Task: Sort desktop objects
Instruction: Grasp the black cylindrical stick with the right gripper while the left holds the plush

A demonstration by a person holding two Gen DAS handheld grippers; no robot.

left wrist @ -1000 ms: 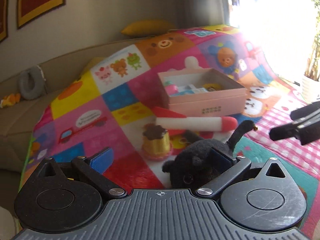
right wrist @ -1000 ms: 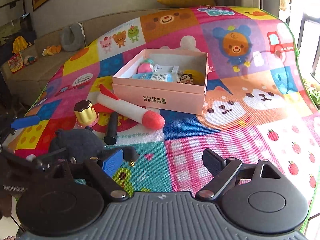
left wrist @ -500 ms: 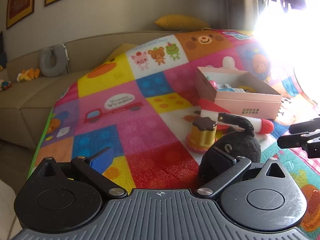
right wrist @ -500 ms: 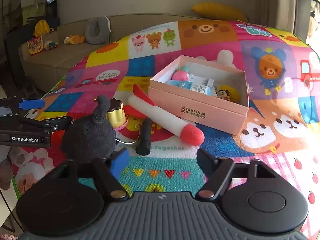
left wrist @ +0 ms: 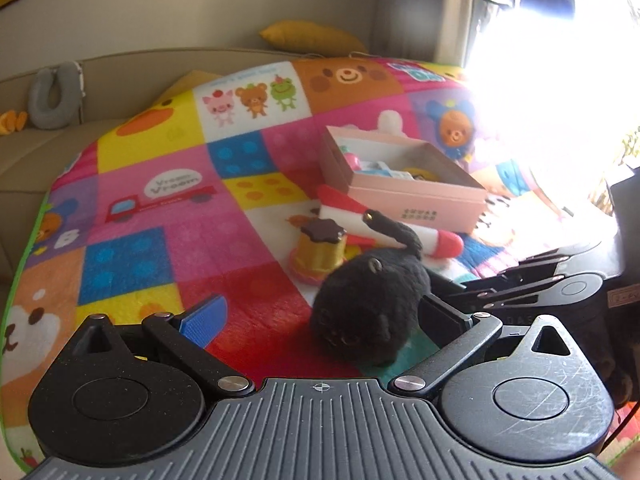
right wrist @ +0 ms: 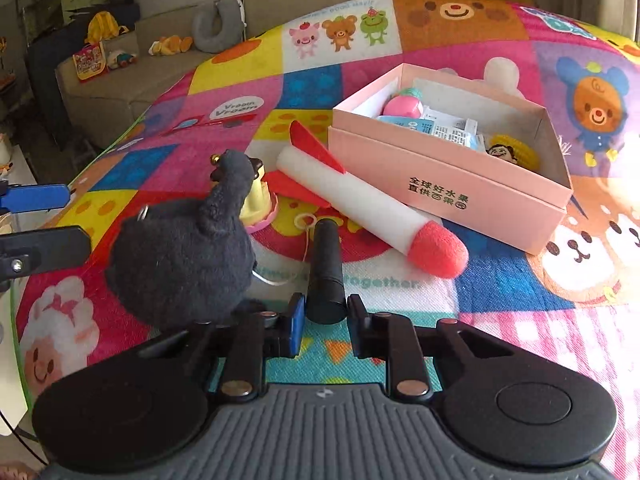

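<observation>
The right gripper [right wrist: 322, 315] had just closed its jaws onto the near end of the black tube [right wrist: 326, 268] lying on the play mat [right wrist: 520, 320]. The left gripper [left wrist: 320, 320] stood wide apart around the black plush toy [left wrist: 368, 304], not gripping. Only the right view showed the tube.

Home living room: sofa [right wrist: 132, 76], playmat [right wrist: 240, 60].

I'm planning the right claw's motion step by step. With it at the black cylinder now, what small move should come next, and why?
Probably a short lift straight up. The right claw has just closed on the near end of the black cylinder, which lies on the play mat beside the black plush toy. The open pink box behind the foam rocket seems the likely destination.
</observation>
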